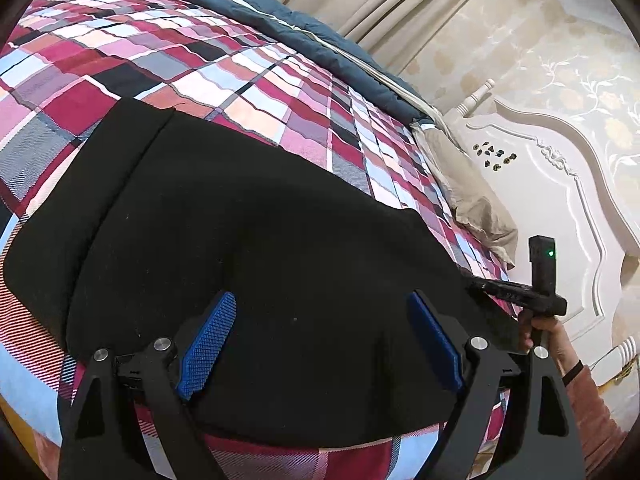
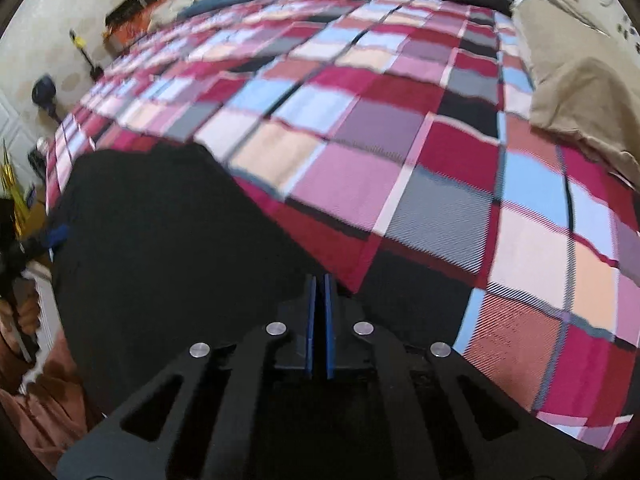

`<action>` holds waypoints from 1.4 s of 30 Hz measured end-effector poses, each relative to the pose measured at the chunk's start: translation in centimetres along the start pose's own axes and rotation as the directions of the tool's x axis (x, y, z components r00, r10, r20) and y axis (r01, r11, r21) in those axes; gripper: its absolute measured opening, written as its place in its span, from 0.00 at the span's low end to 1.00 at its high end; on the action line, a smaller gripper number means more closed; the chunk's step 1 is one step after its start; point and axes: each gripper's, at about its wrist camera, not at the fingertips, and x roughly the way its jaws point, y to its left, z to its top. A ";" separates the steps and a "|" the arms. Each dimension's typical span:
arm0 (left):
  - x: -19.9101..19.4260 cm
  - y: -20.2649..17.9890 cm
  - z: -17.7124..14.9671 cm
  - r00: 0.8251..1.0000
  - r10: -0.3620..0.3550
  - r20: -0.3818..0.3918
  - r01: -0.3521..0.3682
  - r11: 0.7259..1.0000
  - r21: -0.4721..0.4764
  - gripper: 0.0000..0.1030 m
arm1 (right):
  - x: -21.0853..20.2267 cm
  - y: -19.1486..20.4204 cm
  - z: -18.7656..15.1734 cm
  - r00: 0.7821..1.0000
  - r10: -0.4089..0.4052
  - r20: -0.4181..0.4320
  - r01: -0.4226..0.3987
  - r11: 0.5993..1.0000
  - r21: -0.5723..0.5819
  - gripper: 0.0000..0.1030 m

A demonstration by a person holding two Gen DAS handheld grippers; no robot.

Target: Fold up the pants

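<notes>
Black pants (image 1: pixel 240 220) lie flat on the plaid bedspread (image 1: pixel 168 64), spread across the near part of the bed. My left gripper (image 1: pixel 320 297) hovers open just above their near edge, its blue pads wide apart with only cloth below them. My right gripper (image 2: pixel 319 280) is shut at the pants' (image 2: pixel 160 240) right-hand edge, pads pressed together with black cloth pinched at the tips. In the left wrist view the right gripper (image 1: pixel 478 284) shows at that same edge, held by a hand (image 1: pixel 536 328) in a pink sleeve.
A blue quilt (image 1: pixel 304 28) and a beige pillow (image 1: pixel 472 196) lie along the bed's far side. A white carved headboard (image 1: pixel 552 200) stands to the right. Clutter sits on the floor (image 2: pixel 44 92) past the bed's left side.
</notes>
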 end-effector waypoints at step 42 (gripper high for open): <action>0.1 0.3 0.3 1.000 -0.005 -0.029 0.005 1.000 -0.025 0.83 | -20.4 -20.8 -32.4 0.763 -0.641 0.086 0.003 0.136 0.991 0.47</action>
